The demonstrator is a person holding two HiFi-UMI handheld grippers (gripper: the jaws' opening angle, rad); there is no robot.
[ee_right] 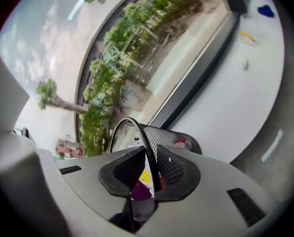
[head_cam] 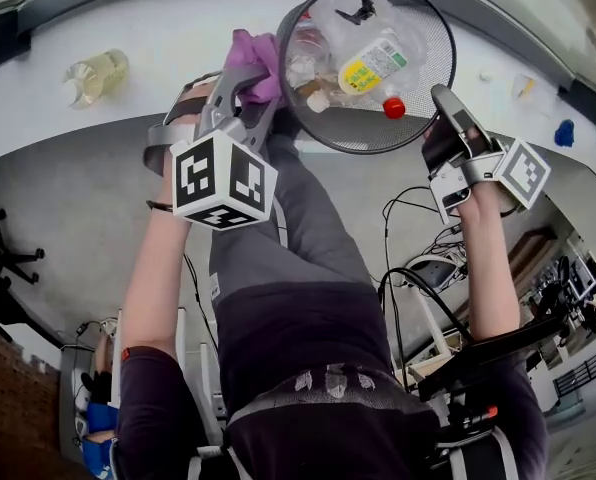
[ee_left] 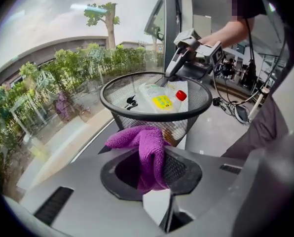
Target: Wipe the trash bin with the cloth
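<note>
1. My left gripper [head_cam: 253, 78] is clenching the purple cloth [head_cam: 255, 56] and pressing it against the outer mesh wall of the trash bin [head_cam: 363, 133].
2. My right gripper [head_cam: 448, 103] is grasping the bin's far rim, which runs between its jaws.
3. The bin is sitting at the near edge of the white curved bench [head_cam: 128, 118], holding a bottle [head_cam: 373, 66] with a yellow label and red cap.
4. A window [ee_left: 63, 83] is running along the bench's far side, showing greenery.
5. Cables [head_cam: 403, 268] are trailing over the grey floor [head_cam: 68, 228].
</note>
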